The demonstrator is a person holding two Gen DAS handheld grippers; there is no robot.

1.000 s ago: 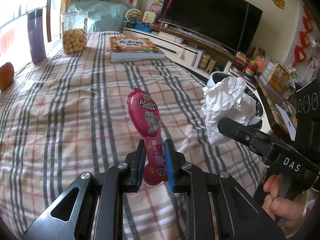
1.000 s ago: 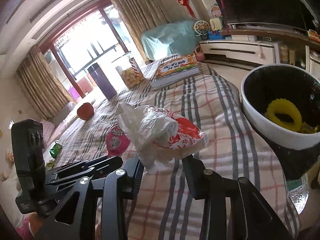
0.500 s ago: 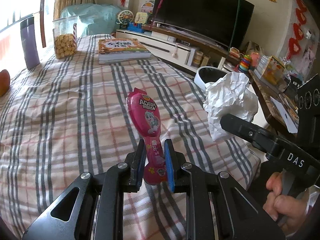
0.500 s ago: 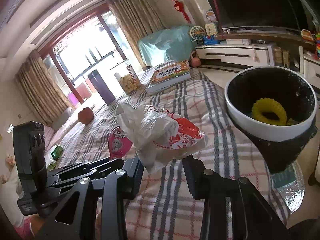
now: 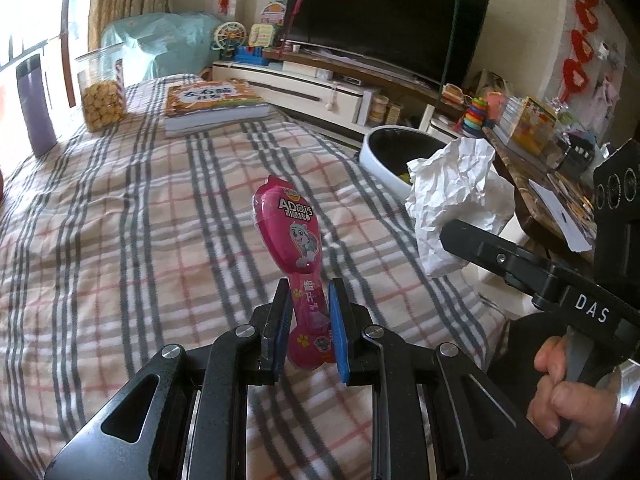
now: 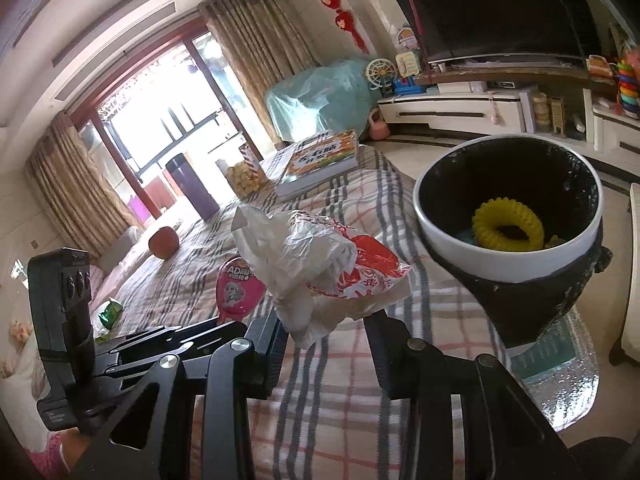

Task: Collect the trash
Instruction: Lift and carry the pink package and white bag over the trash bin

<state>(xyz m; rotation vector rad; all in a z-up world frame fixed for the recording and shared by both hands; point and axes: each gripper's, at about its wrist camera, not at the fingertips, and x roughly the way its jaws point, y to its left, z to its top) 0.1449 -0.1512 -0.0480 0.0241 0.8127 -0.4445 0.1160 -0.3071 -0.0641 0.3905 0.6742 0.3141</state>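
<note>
Now, step in hand: carrying two pieces of trash toward the bin
Left claw (image 5: 306,322): nearly closed, pinching the stem of the pink candy wrapper (image 5: 289,229), which stands up ahead of my pads
Right claw (image 6: 326,338): partly closed on the crumpled white-and-red wrapper (image 6: 320,264), bunched above its tips
Trash bin (image 6: 508,268): ahead and to the right of my right claw, beyond the edge of the plaid bed (image 5: 120,232), a yellow ring (image 6: 507,226) inside
Next move: I judge each claw must reach over the rim before letting go, right one first
</note>
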